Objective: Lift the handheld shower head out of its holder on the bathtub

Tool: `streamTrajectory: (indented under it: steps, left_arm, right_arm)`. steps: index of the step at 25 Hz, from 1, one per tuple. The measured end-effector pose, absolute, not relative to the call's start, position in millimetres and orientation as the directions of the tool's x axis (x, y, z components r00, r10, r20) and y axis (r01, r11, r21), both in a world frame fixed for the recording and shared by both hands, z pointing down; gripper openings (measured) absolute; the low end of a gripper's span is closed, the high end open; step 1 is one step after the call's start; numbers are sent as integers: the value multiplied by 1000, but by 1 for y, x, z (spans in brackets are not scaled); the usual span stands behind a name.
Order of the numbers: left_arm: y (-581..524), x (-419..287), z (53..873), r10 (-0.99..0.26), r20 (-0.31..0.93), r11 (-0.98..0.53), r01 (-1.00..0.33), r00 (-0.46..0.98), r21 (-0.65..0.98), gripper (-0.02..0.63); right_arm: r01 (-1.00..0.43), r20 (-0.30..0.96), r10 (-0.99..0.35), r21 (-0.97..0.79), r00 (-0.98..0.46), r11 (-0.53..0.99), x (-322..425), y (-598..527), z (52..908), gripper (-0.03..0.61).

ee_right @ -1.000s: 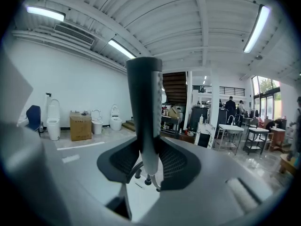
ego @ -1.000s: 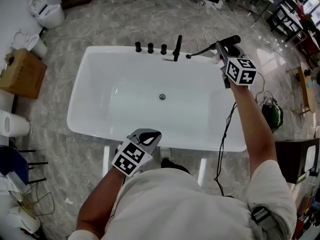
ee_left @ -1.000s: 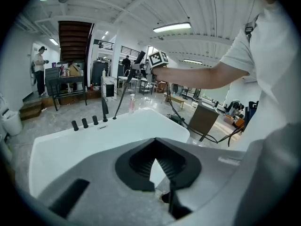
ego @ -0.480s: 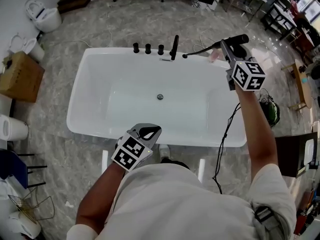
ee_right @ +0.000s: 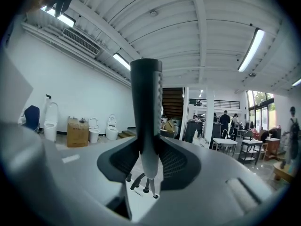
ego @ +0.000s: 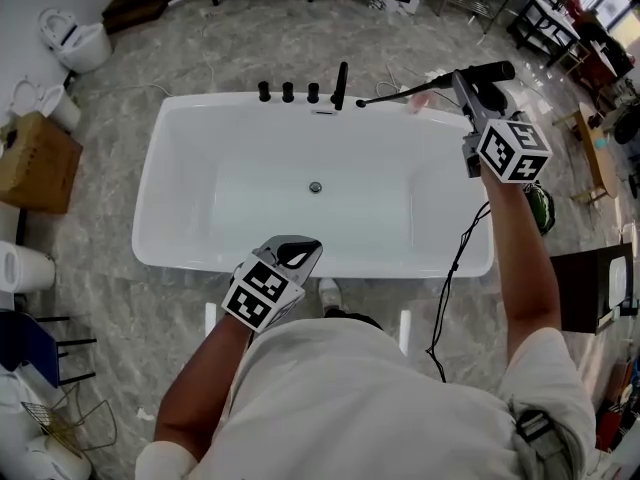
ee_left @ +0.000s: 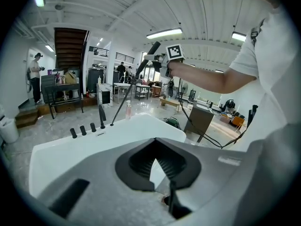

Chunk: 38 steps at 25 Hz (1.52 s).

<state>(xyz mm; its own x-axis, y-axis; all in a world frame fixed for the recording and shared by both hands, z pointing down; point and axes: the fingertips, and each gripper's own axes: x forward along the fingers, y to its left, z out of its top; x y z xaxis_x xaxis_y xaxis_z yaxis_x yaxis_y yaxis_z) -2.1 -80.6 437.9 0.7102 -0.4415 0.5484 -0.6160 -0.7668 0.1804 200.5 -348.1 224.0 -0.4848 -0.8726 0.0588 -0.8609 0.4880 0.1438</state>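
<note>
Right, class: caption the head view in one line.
Right claw grips the black shower head, hose trailing to the white bathtub.

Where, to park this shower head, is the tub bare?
The white bathtub's basin around the round drain is bare, as is its near rim. The far rim is crowded by black tap knobs, spout and hose.

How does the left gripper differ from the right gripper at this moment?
The right gripper clamps the black shower head; the left gripper has its jaws together, empty. The right gripper is over the bathtub at its far right corner; the left gripper is by its near rim. Both carry marker cubes.
</note>
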Motion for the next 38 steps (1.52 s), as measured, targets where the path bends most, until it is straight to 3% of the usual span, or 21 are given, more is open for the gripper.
streamTrajectory:
  steps: [18,38]
  left_arm:
    - [-32,-9,433,-426,523,-783,-590,738,195,7]
    - [13,-23,440,-427,519,-775,-596,740,212,8]
  right_arm:
    - [-869,-24,-880,168,-475,465,210,-230,163,146]
    - [-876,-33,-883,146,-469,460,200,-141,159,146]
